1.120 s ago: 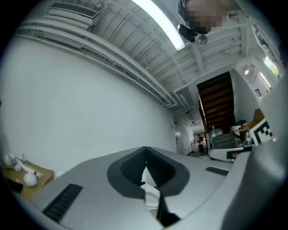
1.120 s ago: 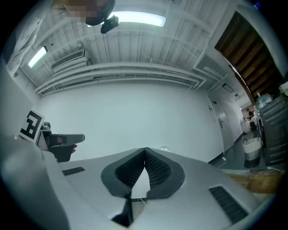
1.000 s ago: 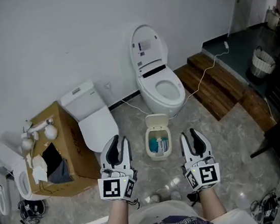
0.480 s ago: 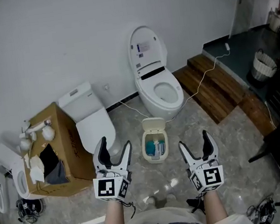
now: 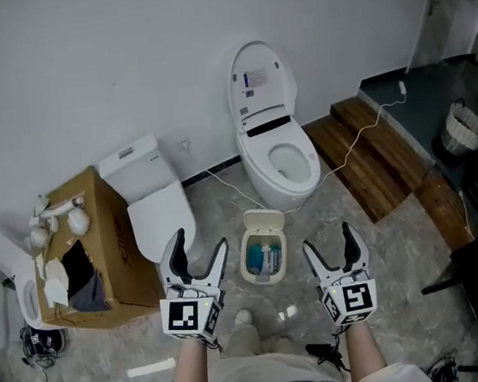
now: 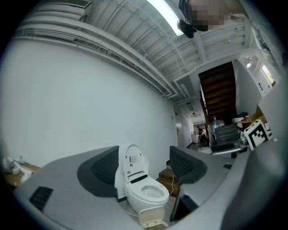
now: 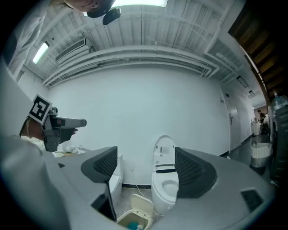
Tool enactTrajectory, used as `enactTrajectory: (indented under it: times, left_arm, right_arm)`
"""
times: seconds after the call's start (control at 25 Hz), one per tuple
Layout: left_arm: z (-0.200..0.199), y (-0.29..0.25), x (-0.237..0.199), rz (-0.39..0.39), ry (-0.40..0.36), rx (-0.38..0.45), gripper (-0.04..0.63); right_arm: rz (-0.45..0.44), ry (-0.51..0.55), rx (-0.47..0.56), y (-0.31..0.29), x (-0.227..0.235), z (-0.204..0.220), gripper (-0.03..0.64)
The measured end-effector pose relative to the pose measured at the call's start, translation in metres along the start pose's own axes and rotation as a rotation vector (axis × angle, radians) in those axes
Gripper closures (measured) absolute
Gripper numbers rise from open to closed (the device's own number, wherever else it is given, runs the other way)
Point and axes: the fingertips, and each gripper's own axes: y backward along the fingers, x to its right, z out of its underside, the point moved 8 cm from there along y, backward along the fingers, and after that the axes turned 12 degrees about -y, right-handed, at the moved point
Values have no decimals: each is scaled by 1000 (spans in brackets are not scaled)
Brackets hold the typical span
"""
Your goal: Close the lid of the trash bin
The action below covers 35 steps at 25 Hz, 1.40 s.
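Observation:
A small cream trash bin (image 5: 263,256) stands on the stone floor in front of me, with blue rubbish inside. Its lid (image 5: 264,222) is tipped up at the far side. My left gripper (image 5: 199,249) hangs open to the bin's left, clear of it, and my right gripper (image 5: 327,242) hangs open to its right. Nothing is between either pair of jaws. The left gripper view has the lid (image 6: 151,217) low between the open left gripper (image 6: 146,168) jaws. In the right gripper view the bin (image 7: 133,218) shows low, below the open right gripper (image 7: 146,166).
Behind the bin a white toilet (image 5: 274,142) with its seat cover raised stands against the wall. A second toilet (image 5: 153,201) and an open cardboard box (image 5: 85,250) are at the left. Wooden steps (image 5: 374,155) and a white cable lie to the right, and a wicker basket (image 5: 464,127) further right.
Both grippers went from shut to wide open. Both hands drew back toward me and a little lower. The bin's lid stays up.

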Motion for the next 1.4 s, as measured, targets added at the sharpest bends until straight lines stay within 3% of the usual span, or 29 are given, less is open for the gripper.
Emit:
enactTrajectory:
  times: [0.16, 0.44, 0.68, 0.84, 0.96, 1.12, 1.24, 1.4]
  left_arm:
    - [23, -33, -31, 29, 13, -16, 262]
    - [49, -106, -91, 144, 28, -11, 262]
    - [70, -149, -101, 182, 52, -7, 262]
    - [85, -181, -97, 182, 69, -28, 262]
    - [79, -199, -99, 146, 77, -11, 262]
    - [71, -208, -99, 105, 49, -2, 262]
    - [76, -211, -96, 68, 35, -4, 262]
    - [90, -214, -89, 31, 12, -6, 262]
  right_arm:
    - [20, 13, -42, -46, -4, 16, 219]
    - [130, -14, -57, -117, -17, 30, 227]
    - [209, -56, -56, -151, -8, 37, 233]
    - [212, -31, -94, -170, 9, 44, 238]
    - [144, 49, -156, -191, 24, 49, 241]
    - [-15, 214, -322, -228, 43, 77, 238]
    - [-171, 375, -507, -258, 55, 127, 236]
    - [-438, 619, -803, -289, 62, 214, 282]
